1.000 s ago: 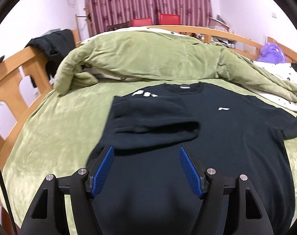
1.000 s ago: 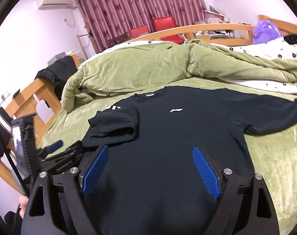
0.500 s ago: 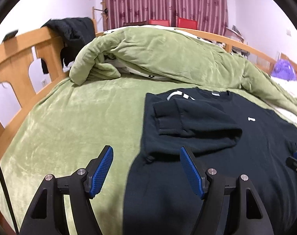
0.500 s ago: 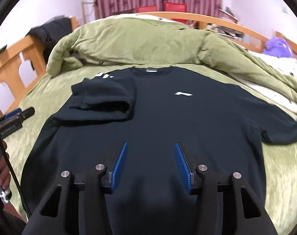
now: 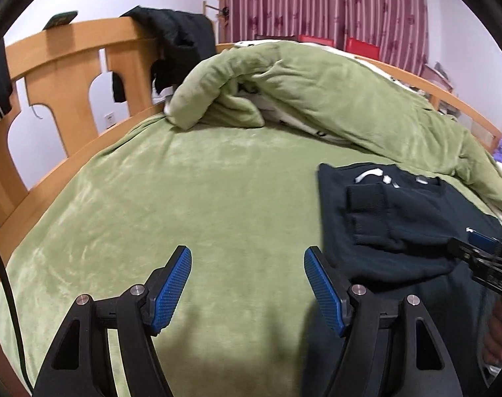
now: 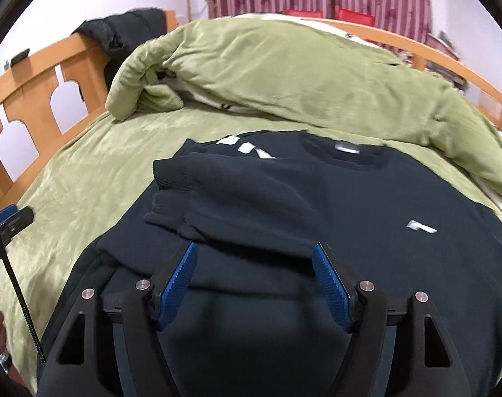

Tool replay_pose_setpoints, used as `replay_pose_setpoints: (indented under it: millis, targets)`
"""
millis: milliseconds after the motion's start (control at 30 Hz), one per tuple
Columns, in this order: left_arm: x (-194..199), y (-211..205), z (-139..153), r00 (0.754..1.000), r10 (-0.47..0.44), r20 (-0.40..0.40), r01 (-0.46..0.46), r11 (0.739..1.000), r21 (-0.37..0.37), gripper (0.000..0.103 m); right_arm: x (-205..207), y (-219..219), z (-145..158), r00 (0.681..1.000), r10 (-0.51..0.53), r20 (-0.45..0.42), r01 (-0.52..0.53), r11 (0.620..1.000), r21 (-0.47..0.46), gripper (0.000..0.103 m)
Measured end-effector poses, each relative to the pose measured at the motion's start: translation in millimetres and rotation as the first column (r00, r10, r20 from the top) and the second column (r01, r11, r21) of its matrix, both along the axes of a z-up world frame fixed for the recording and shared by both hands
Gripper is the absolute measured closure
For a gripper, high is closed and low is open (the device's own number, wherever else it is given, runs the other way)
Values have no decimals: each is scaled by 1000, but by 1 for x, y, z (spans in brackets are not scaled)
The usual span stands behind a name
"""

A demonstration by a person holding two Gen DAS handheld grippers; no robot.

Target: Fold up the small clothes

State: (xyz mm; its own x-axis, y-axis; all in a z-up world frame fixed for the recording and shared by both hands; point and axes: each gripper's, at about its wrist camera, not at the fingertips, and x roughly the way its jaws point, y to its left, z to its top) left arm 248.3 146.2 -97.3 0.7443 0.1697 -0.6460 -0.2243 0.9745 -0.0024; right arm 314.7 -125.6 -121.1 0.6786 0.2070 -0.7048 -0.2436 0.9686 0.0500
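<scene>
A black sweatshirt (image 6: 366, 205) with a small white chest logo lies flat on the green blanket (image 5: 185, 198), one sleeve (image 6: 237, 195) folded across its chest. My right gripper (image 6: 254, 248) hovers low over the shirt's body, its jaws opening. The folded sleeve's lower edge sits just ahead of the blue pads (image 6: 180, 281), which press on nothing. My left gripper (image 5: 247, 258) stands open over bare blanket, left of the sweatshirt (image 5: 383, 231), with nothing between its fingers. Each gripper shows at the edge of the other's view.
A bunched green quilt (image 5: 333, 99) fills the back of the bed. The wooden bed frame (image 5: 69, 66) curves round the left side, with a black jacket (image 5: 181, 43) draped over it and a phone (image 5: 61, 20) on its rail. Red chairs and a curtain stand behind.
My left gripper has moved left, off the sweatshirt and over bare blanket. My right gripper has moved left and down to the folded sleeve, its jaws narrowing and then widening again.
</scene>
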Motion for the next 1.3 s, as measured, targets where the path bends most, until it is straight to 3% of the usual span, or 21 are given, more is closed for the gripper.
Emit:
replay_pose_setpoints:
  millis: [267,400,433,467,500,533,767,933,1200,1267,1300]
  targets:
    - [8,23,-16,998,46,-42,-48,998,-37,34,50,60,-50,993,102,-65,-105,993,-49,31]
    - [12,22,-18,997,48,-53,-50,998,-44,34,63,82,-69,994,71,-77,-83,984,-159,23]
    - [12,21,-18,998,45,-53,-47,998,-48,34,65,85,-69,996,59,-71,-70,983,-169,28]
    - [12,19,-18,998,40,-52,-43,998,-50,34,66,85,-67,997,45,-60,-54,984,-171,40]
    - [12,17,-18,998,39,-52,-41,998,-48,34,67,83,-63,999,28,-42,-34,985,-171,79]
    - [12,15,-17,998,36,-52,-39,998,-45,34,67,80,-59,999,23,-42,-30,985,-171,86]
    - [10,2,-11,999,16,-35,-18,998,-52,34,41,-12,-4,992,-106,69,107,994,-9,87]
    - [12,-9,-5,1000,-2,-25,0,997,-82,34,16,-106,30,956,-280,87,269,956,118,86]
    - [12,-34,1,999,-45,-10,44,997,-70,34,-13,-194,21,904,-426,15,420,896,143,86]
    - [14,-40,1,998,-53,-15,52,996,-67,34,-13,-203,10,900,-435,-6,433,894,116,83]
    - [14,-41,0,998,-55,-17,54,997,-63,34,-14,-208,1,901,-432,-31,433,896,97,75]
